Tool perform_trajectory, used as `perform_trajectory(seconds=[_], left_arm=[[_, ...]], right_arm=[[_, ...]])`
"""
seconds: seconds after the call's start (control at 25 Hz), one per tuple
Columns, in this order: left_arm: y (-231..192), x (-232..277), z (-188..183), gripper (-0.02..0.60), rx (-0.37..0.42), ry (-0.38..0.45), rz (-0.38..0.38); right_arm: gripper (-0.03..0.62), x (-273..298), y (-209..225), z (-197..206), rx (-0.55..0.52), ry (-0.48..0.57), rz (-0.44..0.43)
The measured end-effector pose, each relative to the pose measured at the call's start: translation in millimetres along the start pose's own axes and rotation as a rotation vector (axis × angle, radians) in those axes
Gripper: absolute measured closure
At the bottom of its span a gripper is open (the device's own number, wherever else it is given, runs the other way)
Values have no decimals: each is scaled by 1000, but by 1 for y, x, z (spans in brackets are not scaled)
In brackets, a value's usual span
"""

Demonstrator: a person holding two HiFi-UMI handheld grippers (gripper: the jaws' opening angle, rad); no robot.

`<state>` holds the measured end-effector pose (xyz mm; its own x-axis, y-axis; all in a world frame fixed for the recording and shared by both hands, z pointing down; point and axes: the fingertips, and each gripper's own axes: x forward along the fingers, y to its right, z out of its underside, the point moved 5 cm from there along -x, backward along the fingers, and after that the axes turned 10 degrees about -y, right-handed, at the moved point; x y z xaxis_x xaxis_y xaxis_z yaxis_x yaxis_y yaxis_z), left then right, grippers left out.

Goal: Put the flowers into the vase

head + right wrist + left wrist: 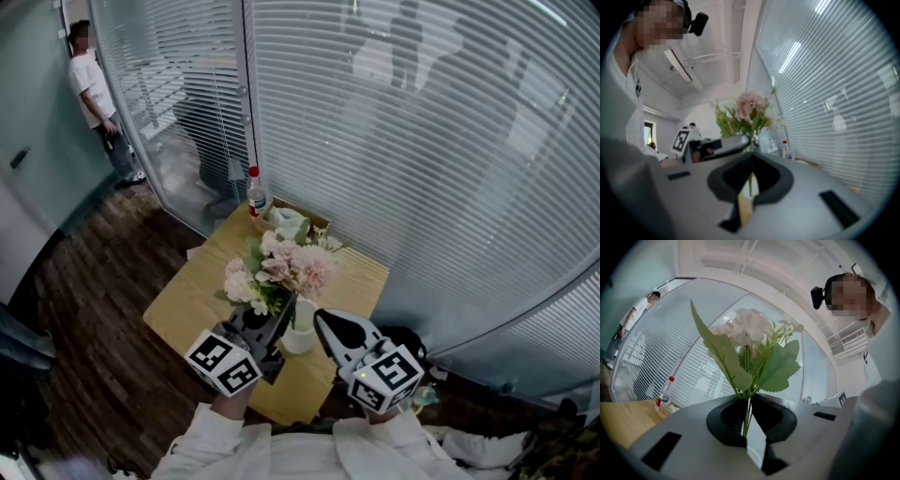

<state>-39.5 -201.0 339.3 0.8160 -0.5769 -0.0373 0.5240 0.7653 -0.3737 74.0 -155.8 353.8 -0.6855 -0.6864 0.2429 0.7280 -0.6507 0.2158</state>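
Observation:
A bunch of pale pink and white flowers [281, 270] with green leaves stands over the small white vase [301, 340] on the wooden table [187, 300]. My left gripper [274, 330] is shut on the thin green stems [748, 414], and white blooms [749, 329] rise above its jaws. My right gripper [323, 322] is just right of the vase, its jaws closed with a green stem [750, 183] pinched between them and a pink bloom [749, 104] above. The stems' lower ends are hidden behind the grippers.
A clear bottle with a red cap [255, 193] and an open cardboard box [292, 223] sit at the table's far edge, against the curved glass wall with blinds [422, 141]. A person [97, 103] stands far left on the dark wood floor.

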Motion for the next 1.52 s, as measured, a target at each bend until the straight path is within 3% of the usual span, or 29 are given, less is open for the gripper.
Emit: perform_trajectory(seconds=[0.88,1.08,1.52], left_arm=[[-8,2,36,545,34,-181,-88],[-6,7,44,456,53,-249,-78],[-10,8,53,360,91,-315,-103]], right_arm=[[580,1,9,17,72,-49,-11],[580,3,11,17,80,-56,-16],[580,8,15,22,101,-80,-12]])
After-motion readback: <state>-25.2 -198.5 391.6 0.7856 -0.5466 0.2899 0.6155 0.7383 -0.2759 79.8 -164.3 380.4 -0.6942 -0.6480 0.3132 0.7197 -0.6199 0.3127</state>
